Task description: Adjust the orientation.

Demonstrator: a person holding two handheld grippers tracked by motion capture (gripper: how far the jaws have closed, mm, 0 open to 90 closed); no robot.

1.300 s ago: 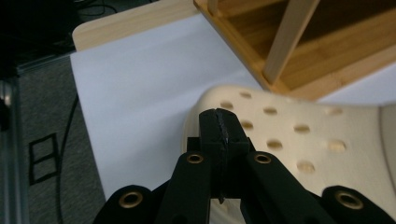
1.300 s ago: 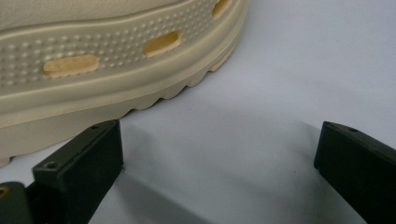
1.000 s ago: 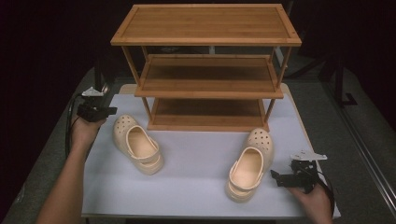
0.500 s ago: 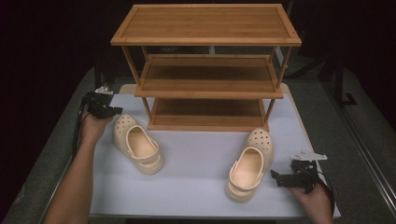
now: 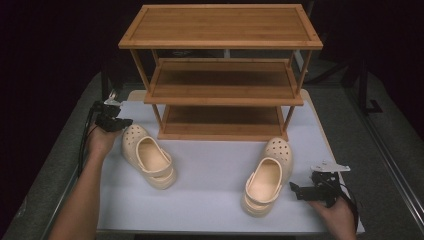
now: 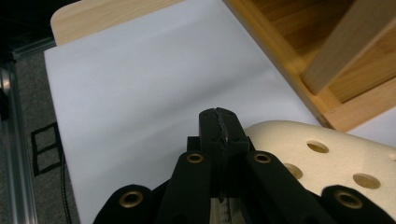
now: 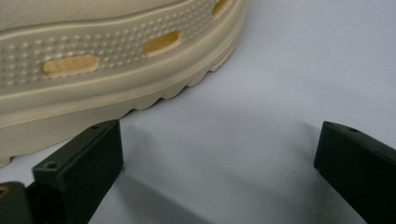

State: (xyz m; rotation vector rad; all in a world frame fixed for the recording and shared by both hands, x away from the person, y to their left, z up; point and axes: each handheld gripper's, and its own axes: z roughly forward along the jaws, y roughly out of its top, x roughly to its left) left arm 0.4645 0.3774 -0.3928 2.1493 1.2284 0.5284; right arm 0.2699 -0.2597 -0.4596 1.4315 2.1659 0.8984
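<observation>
Two cream clogs lie on the white mat (image 5: pixel 210 185) in front of a three-tier wooden shoe rack (image 5: pixel 222 82). The left clog (image 5: pixel 148 156) points its toe to the back left. My left gripper (image 5: pixel 122 121) is shut with nothing in it, its tips (image 6: pixel 218 126) just over the holed toe of that clog (image 6: pixel 327 154). The right clog (image 5: pixel 267 175) lies toe towards the rack. My right gripper (image 5: pixel 295 189) stands open low on the mat, beside that clog's outer side. In the right gripper view its jaws (image 7: pixel 219 154) are wide apart and the clog's sole edge (image 7: pixel 93 56) lies just beyond the left jaw.
The rack's bottom shelf and corner post (image 6: pixel 327 65) stand close to the right of my left gripper. Grey carpet (image 5: pixel 365 130) surrounds the mat, with a metal rail (image 5: pixel 395 165) at the right. A cable (image 5: pixel 82 145) trails from the left gripper along the forearm.
My left hand has moved right and down, bringing the shut gripper to the toe of the left clog. The right gripper and both clogs have stayed put.
</observation>
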